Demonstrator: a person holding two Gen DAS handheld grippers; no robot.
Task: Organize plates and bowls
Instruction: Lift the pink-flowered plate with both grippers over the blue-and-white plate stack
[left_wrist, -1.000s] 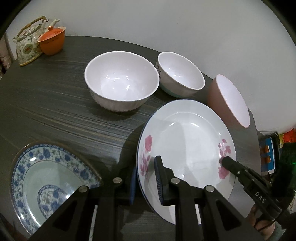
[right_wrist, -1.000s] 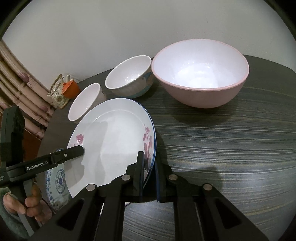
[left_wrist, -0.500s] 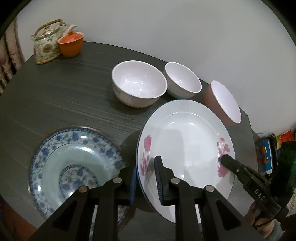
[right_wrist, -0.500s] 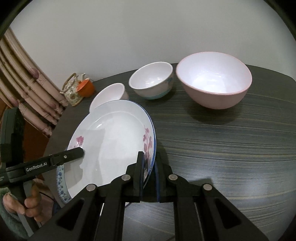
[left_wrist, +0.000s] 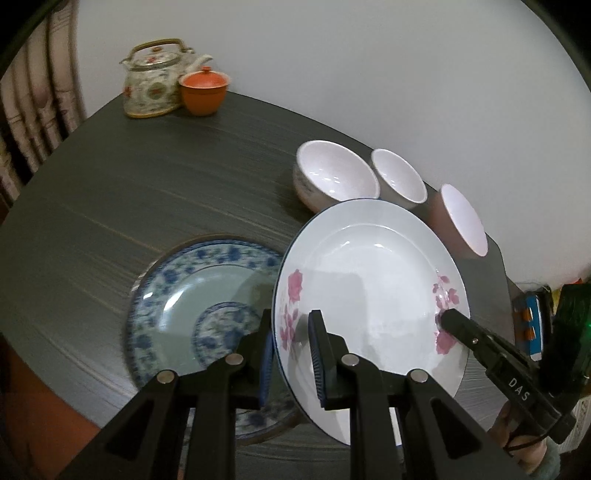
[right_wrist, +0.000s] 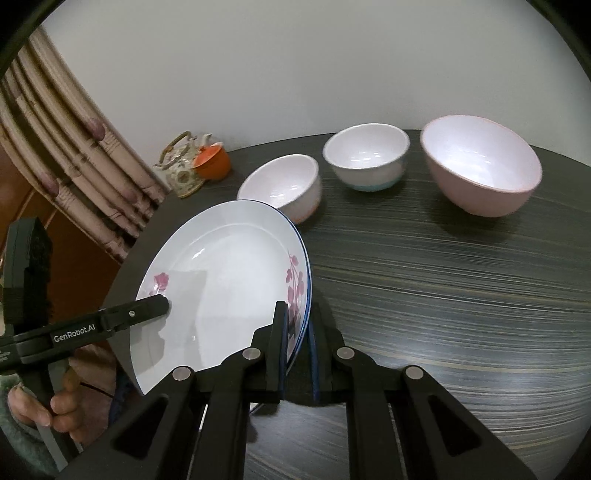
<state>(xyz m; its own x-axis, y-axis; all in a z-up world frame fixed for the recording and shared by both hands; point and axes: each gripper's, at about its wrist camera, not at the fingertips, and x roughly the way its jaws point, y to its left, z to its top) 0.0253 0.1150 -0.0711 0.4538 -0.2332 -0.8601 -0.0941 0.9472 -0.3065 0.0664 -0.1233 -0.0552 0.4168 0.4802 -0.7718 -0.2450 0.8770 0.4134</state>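
Both tools angle downward, jaws clamped: the left tool (left_wrist: 288, 354) at one side, the right tool (right_wrist: 297, 341) opposite. A sleeved hand (right_wrist: 35, 402) grips the left tool's handle.

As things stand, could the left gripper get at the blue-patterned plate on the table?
Probably not yet: the left gripper is shut on the rim of the white flowered plate, held with the right gripper over the blue-patterned plate.

The round white plate (left_wrist: 369, 280) has pink flowers and a thin blue rim. The other round plate (left_wrist: 192, 295) is pale green with blue flowers. The table (right_wrist: 443, 295) is dark grey, striped.
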